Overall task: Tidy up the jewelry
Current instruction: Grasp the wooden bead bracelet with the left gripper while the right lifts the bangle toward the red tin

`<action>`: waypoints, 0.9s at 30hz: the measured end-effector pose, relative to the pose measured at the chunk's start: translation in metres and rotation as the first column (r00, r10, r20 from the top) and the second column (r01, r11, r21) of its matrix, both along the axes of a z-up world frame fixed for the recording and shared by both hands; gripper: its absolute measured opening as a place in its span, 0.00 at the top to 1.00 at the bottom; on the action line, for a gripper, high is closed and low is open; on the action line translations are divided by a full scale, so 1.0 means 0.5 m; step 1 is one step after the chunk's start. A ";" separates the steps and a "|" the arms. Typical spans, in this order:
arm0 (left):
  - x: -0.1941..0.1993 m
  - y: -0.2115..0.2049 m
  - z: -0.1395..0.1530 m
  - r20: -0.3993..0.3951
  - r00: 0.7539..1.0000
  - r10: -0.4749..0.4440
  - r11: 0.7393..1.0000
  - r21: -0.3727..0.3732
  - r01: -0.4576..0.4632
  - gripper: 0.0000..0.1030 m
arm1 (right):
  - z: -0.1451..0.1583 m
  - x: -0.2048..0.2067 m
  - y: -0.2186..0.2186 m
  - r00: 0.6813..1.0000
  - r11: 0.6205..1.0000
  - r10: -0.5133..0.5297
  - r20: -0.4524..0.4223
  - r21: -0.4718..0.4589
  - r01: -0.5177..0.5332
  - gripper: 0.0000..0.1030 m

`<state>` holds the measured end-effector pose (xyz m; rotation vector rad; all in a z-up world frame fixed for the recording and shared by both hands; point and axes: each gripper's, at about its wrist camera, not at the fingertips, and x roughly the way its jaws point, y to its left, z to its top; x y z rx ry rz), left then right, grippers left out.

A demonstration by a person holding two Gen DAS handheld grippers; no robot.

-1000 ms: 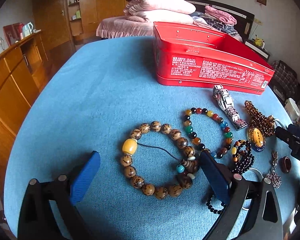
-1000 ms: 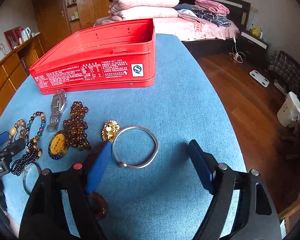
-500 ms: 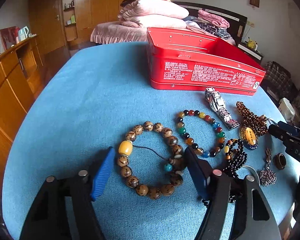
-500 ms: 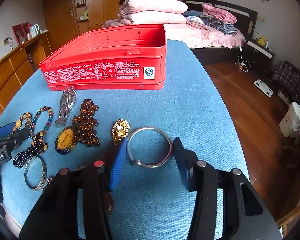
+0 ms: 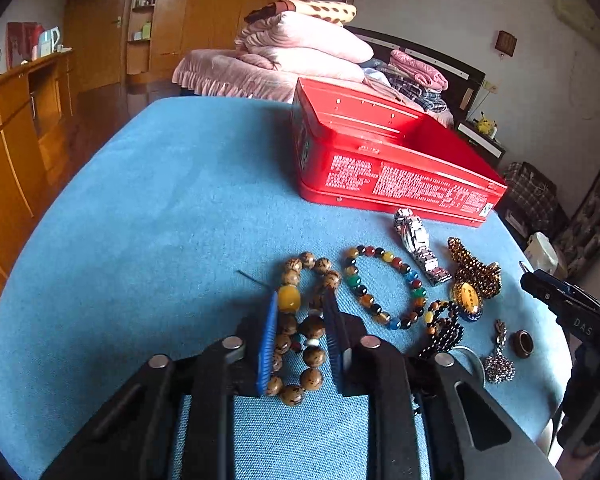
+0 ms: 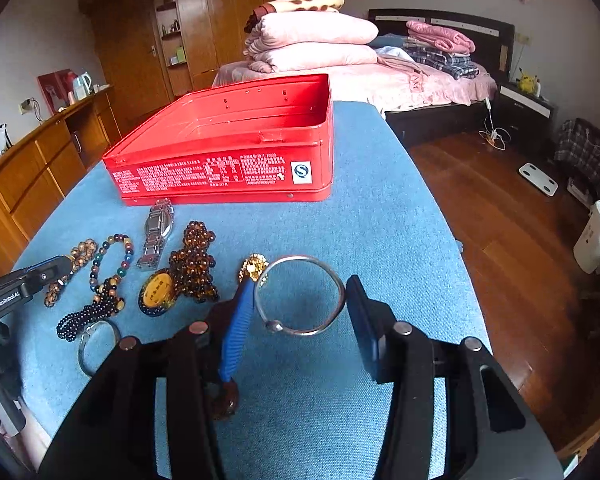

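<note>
Two grippers: both are seen low over a round table covered in blue cloth (image 5: 148, 208).
Left gripper (image 5: 300, 332): its blue-padded fingers are closed in on a bracelet of large brown speckled wooden beads with one yellow bead (image 5: 300, 320); the loop is squeezed narrow between the pads, its far end resting on the cloth.
Right gripper (image 6: 296, 316): its fingers are held apart on either side of a thin silver metal bangle (image 6: 300, 296); the right pad stands just beside the rim, and whether the left pad touches cannot be told.
Bangle: lies flat on the cloth, a small gold ornament (image 6: 253, 267) touching its left edge.
Red tin: an open rectangular red metal box with white print (image 6: 228, 148) is set at the far side of the table, nothing visible inside.
Loose pieces between the grippers: a bracelet of multicoloured glass beads (image 5: 384, 292), a silver link watch (image 5: 420, 246), a string of amber-brown beads with an oval yellow pendant (image 5: 474, 280) and a strand of small black beads (image 5: 444, 336).
Near edge: a small brown ring (image 5: 522, 343) and a grey beaded charm (image 5: 499, 366) lie close together.
</note>
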<state>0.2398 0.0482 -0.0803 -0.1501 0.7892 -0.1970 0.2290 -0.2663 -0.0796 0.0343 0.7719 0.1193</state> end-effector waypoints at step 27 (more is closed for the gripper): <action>0.016 -0.079 -0.029 -0.056 0.991 -0.120 0.985 0.115 0.126 0.83 | 0.013 0.039 0.052 0.998 0.998 0.057 0.018 0.000 -0.057 0.56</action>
